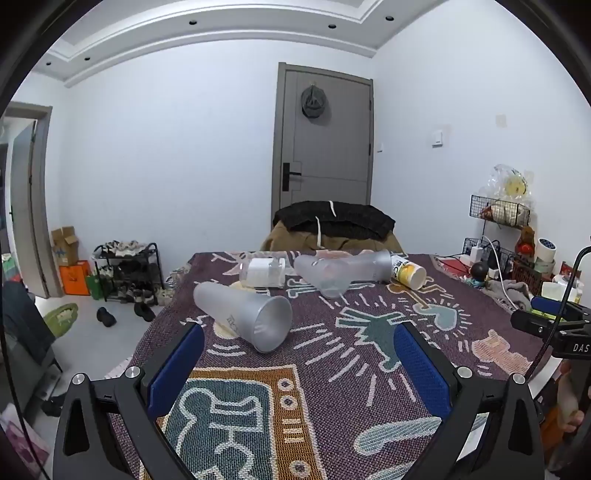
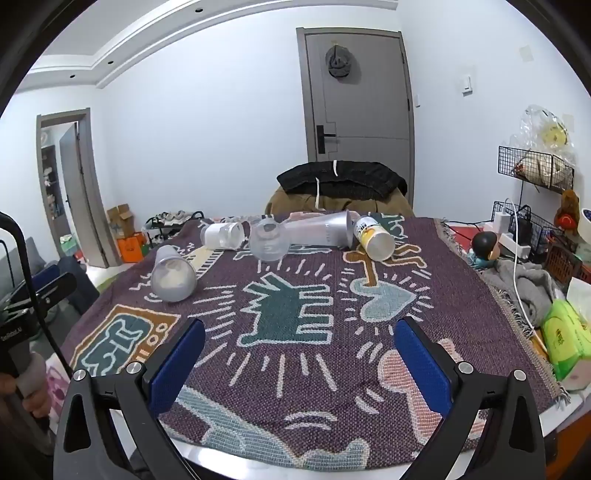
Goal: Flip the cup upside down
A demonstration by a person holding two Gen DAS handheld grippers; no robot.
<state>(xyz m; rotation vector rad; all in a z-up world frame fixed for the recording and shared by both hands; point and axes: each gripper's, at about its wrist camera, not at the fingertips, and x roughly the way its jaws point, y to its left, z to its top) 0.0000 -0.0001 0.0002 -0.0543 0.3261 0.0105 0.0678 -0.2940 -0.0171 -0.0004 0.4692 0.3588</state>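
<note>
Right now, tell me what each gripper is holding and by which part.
Nothing is held. The left gripper and the right gripper are both open over the patterned cloth; the cups, including the nearest frosted cup, lie untouched.

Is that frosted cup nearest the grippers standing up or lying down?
Lying down. The frosted cup rests on its side on the patterned cloth, its open mouth turned toward the camera, so you see inside it.

White walls rise to a stepped ceiling with recessed spotlights (image 1: 331,26), a grey door (image 1: 325,136) with a cap (image 1: 314,102) hung on it stands shut — and a black shoe rack (image 1: 127,271) sits on the pale floor (image 1: 92,343) beside orange boxes (image 1: 74,277).
</note>
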